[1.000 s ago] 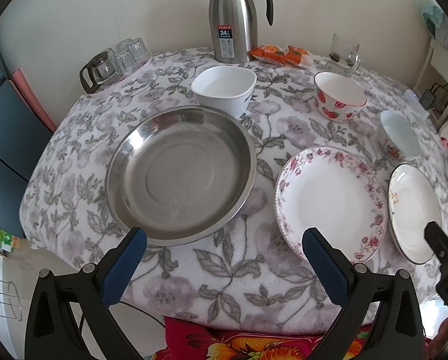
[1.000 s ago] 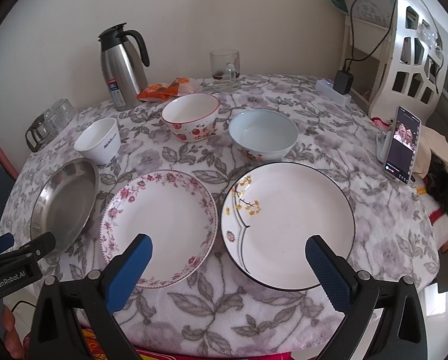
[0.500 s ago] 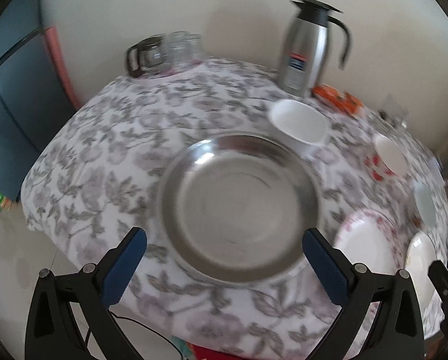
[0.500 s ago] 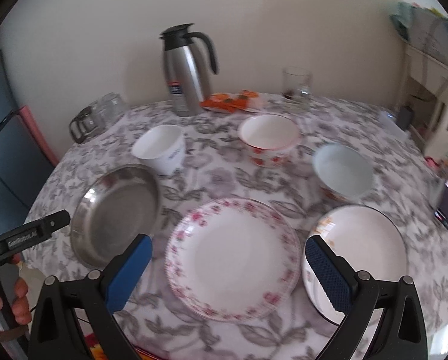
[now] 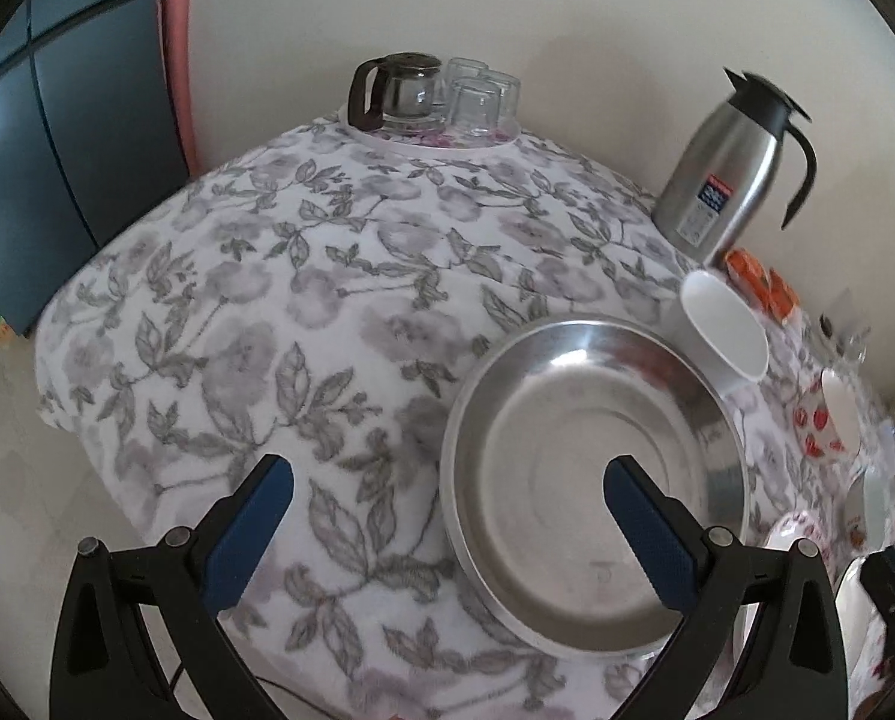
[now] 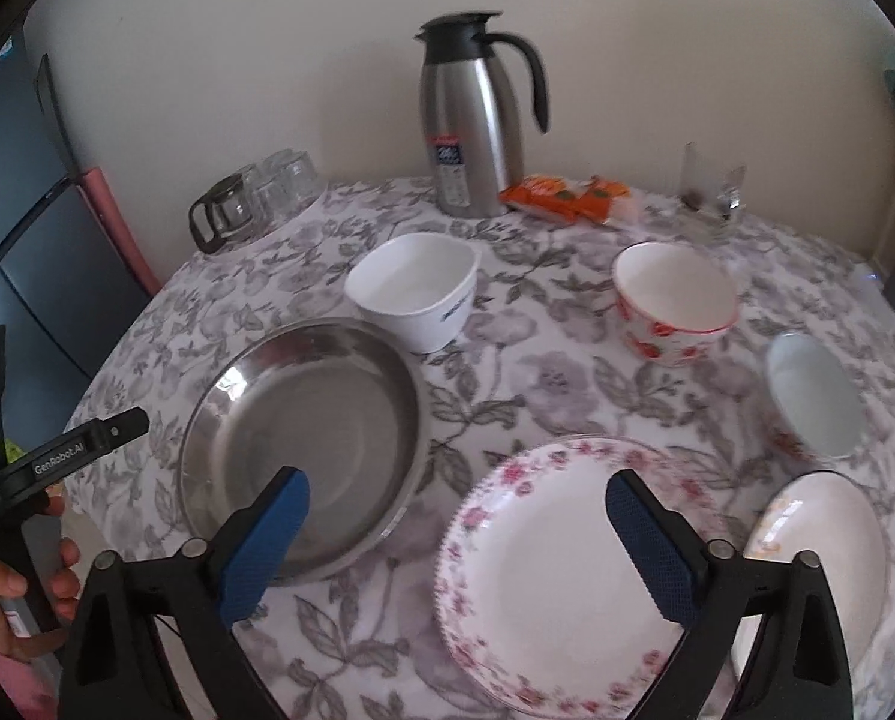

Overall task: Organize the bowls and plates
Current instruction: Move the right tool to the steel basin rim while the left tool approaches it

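Observation:
My left gripper point(image 5: 447, 474) is open and empty above the table's near left edge. Its right finger hangs over the steel plate point(image 5: 591, 480) and its left finger over bare cloth. The jaws of my right gripper point(image 6: 458, 486) are closing, still wide apart with nothing pressed between them. Below them lie the steel plate point(image 6: 303, 432) and the pink-flowered plate point(image 6: 561, 564). Farther back stand a white square bowl point(image 6: 414, 294), a strawberry-patterned bowl point(image 6: 675, 300) and a pale blue bowl point(image 6: 816, 396). A white plate with yellow flowers point(image 6: 819, 552) lies at the right.
At the back stand a steel thermos jug point(image 6: 471, 120), a glass coffee pot point(image 6: 225, 216) with upturned glasses, orange snack packets point(image 6: 561, 195) and a glass mug point(image 6: 711, 186). A hand point(image 6: 3, 594) holds the left gripper's handle at the table's left edge. A dark cabinet point(image 5: 57, 150) stands left.
Both grippers have swung left. The left one went from straddling the steel plate to hanging past its left rim. The right one went from the yellow-flowered plate to the pink-flowered and steel plates.

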A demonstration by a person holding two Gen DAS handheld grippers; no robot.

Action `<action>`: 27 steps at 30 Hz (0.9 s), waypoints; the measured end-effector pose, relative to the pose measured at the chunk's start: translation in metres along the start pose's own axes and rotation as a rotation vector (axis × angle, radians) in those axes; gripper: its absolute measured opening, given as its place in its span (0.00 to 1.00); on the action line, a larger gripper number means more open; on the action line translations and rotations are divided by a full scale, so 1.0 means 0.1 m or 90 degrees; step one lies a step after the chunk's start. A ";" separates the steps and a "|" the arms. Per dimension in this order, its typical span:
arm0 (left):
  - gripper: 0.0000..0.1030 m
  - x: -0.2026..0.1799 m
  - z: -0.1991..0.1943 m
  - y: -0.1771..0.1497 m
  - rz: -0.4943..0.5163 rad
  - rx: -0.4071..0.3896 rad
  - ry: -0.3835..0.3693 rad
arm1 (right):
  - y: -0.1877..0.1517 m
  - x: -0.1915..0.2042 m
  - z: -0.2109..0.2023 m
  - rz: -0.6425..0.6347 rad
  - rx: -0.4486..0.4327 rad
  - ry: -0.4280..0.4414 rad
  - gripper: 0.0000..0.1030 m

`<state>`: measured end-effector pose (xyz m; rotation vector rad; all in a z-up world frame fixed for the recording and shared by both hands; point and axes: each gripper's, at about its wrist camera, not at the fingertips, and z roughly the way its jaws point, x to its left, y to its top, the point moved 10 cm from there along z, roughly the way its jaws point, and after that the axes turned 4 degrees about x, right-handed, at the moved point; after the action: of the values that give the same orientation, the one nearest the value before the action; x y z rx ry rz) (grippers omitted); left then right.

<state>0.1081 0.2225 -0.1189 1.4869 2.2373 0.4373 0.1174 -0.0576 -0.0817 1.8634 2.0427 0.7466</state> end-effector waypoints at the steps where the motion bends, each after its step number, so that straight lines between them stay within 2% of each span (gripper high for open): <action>1: 1.00 0.03 0.04 0.01 -0.005 -0.004 -0.008 | -0.01 0.02 0.04 -0.001 0.004 0.003 0.91; 5: 1.00 0.03 0.15 0.05 0.006 -0.020 -0.027 | -0.02 0.09 0.30 -0.003 0.033 0.008 0.86; 10: 1.00 -0.07 0.33 0.06 0.024 -0.018 -0.084 | -0.03 0.13 0.58 0.000 0.062 0.010 0.80; 16: 1.00 -0.10 0.56 0.04 0.044 0.012 -0.062 | 0.01 0.17 0.84 -0.004 0.086 0.016 0.74; 19: 1.00 -0.03 0.68 0.05 0.020 0.031 -0.055 | 0.04 0.19 0.96 -0.001 0.099 0.024 0.68; 27: 1.00 0.12 0.95 0.03 -0.018 0.085 -0.051 | 0.11 0.20 1.24 0.005 0.119 0.031 0.66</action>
<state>0.1535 0.2376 -0.2015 1.5081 2.2600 0.2183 0.1894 -0.0148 -0.1758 1.9705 2.2050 0.6271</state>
